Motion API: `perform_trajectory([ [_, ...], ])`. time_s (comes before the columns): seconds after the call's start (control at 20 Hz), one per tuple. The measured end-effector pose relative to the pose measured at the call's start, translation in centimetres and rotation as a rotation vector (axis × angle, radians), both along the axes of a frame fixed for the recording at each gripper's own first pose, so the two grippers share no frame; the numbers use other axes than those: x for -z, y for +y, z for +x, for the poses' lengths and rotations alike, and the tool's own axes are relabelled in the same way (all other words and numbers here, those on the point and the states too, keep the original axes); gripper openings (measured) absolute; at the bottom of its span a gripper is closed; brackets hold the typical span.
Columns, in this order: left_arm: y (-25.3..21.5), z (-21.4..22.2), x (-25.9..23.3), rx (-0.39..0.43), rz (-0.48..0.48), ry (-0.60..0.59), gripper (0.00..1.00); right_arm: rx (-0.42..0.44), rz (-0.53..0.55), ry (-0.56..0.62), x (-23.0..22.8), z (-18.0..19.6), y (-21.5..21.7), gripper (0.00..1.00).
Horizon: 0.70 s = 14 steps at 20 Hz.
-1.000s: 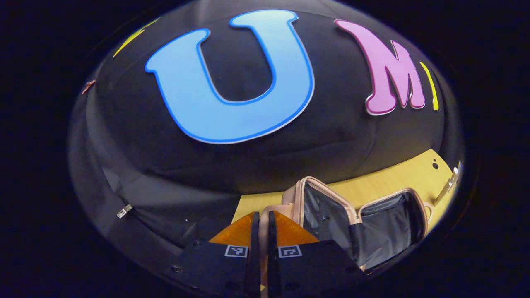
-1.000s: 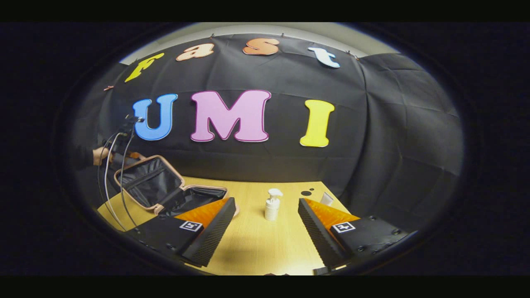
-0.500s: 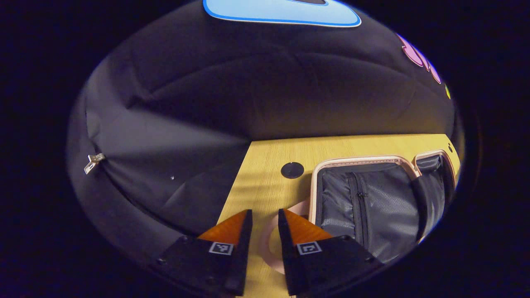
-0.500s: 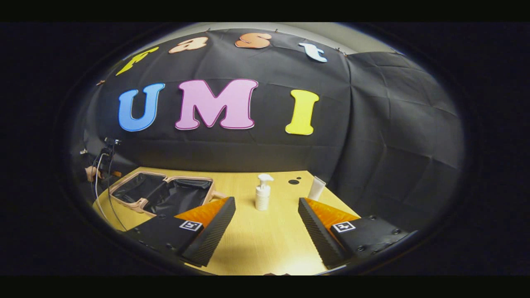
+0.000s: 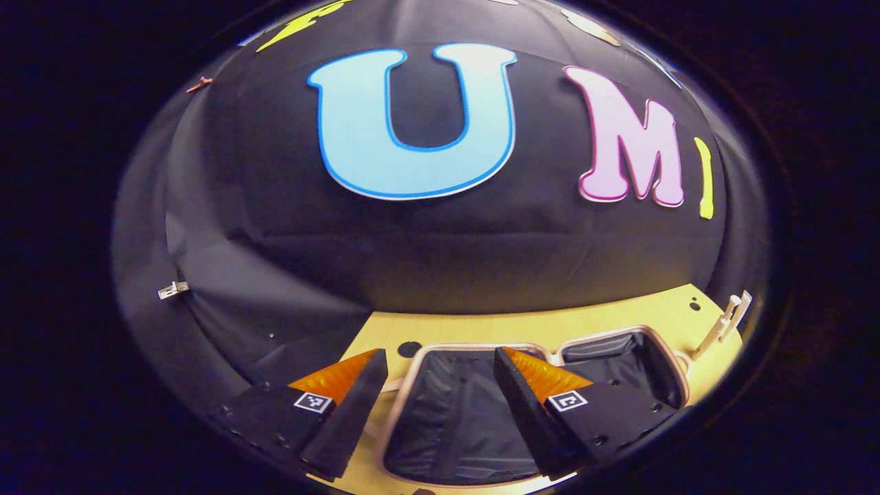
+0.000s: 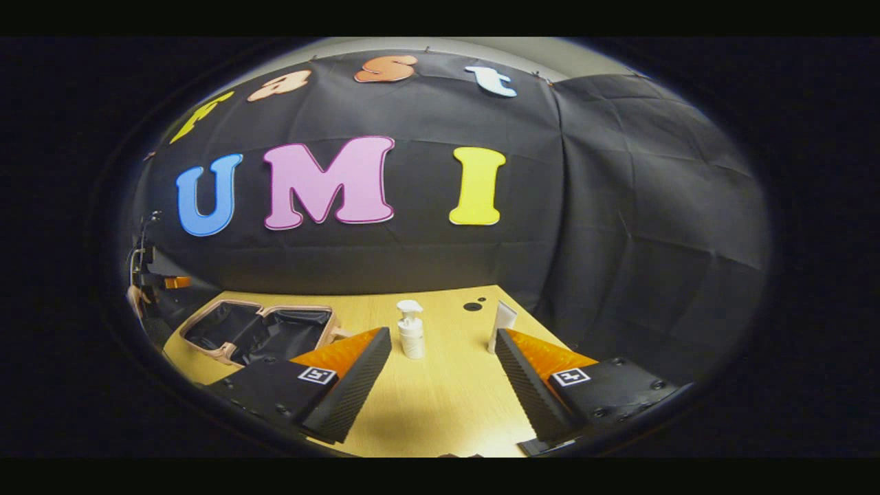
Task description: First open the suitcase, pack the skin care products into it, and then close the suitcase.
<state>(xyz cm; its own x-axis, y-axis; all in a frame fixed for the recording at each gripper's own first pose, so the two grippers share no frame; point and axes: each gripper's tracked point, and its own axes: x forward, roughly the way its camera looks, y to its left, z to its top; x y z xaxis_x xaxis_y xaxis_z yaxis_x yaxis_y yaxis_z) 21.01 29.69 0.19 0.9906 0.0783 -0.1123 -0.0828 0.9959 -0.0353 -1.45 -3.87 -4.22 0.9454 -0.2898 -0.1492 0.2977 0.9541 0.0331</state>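
The pink-rimmed suitcase (image 5: 447, 412) lies open flat on the yellow table, both halves showing dark lining. My left gripper (image 5: 440, 354) hovers open just above its near half, nothing between the fingers. A whitish product (image 5: 718, 326) stands at the far right of the left gripper view. In the right gripper view the suitcase (image 6: 265, 333) sits at the left. A white pump bottle (image 6: 411, 337) and a white tube (image 6: 504, 323) stand upright just beyond my right gripper (image 6: 441, 333), which is open and holds nothing. The bottle is close to its left fingertip, the tube to its right one.
The wooden table (image 6: 440, 399) has small black holes (image 6: 472, 306) near its back edge. Black cloth walls close in behind and to the right. A hand (image 6: 134, 299) with cables holds the other gripper at the far left.
The left gripper was shut at the suitcase lid's edge; it has opened and let go, and the lid now lies flat. The right gripper view has shifted, so the bottle and tube sit nearer its fingertips.
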Motion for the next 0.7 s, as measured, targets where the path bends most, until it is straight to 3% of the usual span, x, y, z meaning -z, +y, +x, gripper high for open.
perform_trajectory([
  [0.15, -8.7, -2.5, -1.7, 0.077, -0.017, -0.053, 0.98, -0.031, -0.052, 0.022, 0.4, 1.2, -3.4, 0.98],
  [0.35, -22.1, -4.4, -0.3, 0.202, 0.003, -0.078, 0.98, -0.077, -0.093, 0.032, 1.7, 2.9, -7.3, 0.97],
  [0.55, -36.8, -5.1, 2.3, 0.415, -0.030, -0.075, 0.98, -0.101, -0.073, 0.067, 4.8, 4.3, -10.3, 0.98],
  [0.7, -45.2, -4.4, 4.5, 0.532, 0.033, -0.052, 0.98, -0.114, -0.059, 0.109, 7.3, 5.0, -12.1, 0.98],
])
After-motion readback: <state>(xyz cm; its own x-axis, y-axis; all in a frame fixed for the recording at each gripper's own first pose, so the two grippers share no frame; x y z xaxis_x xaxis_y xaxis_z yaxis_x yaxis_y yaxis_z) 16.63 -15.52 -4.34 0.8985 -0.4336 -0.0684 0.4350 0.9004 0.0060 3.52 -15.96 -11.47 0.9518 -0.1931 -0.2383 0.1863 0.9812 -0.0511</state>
